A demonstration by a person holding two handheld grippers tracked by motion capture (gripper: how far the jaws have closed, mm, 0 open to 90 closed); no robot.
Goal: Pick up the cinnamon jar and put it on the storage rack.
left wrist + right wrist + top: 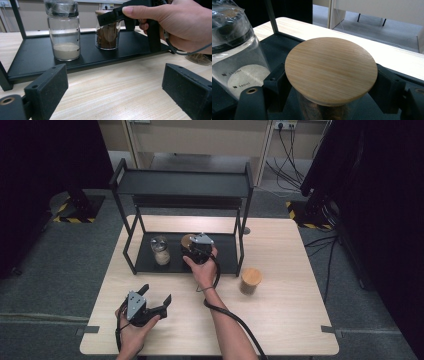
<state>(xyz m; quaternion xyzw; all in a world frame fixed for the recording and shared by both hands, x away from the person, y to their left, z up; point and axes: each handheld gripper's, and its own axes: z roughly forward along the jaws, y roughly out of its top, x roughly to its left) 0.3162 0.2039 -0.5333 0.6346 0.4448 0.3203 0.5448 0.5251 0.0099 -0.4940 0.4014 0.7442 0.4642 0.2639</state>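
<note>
- The jaws of the right gripper (192, 249) are clamped on the glass body of a jar with a bamboo lid (331, 70), 1 black pad pressed to each side just under the lid rim, as the right gripper view shows.
- The jaws of the left gripper (156, 297) stand wide apart with nothing between them, resting low over the surface (280, 310) at the lower left of the high view.
- The held jar sits on the bottom shelf of the black metal rack (145, 265), centre of the high view, just right of a clear jar of pale powder (160, 251); in the left gripper view its dark brown contents (108, 37) show, and its base seems to rest on the shelf.
- Step in hand, as I judge it: the jar is either being set down on the shelf or gripped for lifting off; the frames do not say which.
- The next move calls for a straight, level path either way, since the powder jar stands close on 1 side and the rack's thin uprights flank the shelf.
- Materials: the lid is a flat round disc with fine straight grain; the powder jar is a clear cylinder printed with volume marks, its top wrapped in crinkled film.
- The shelf is matt black; the surface is pale wood-grain laminate.
- A second bamboo-lidded jar (250, 280) stands apart on the surface, right of the rack.
</note>
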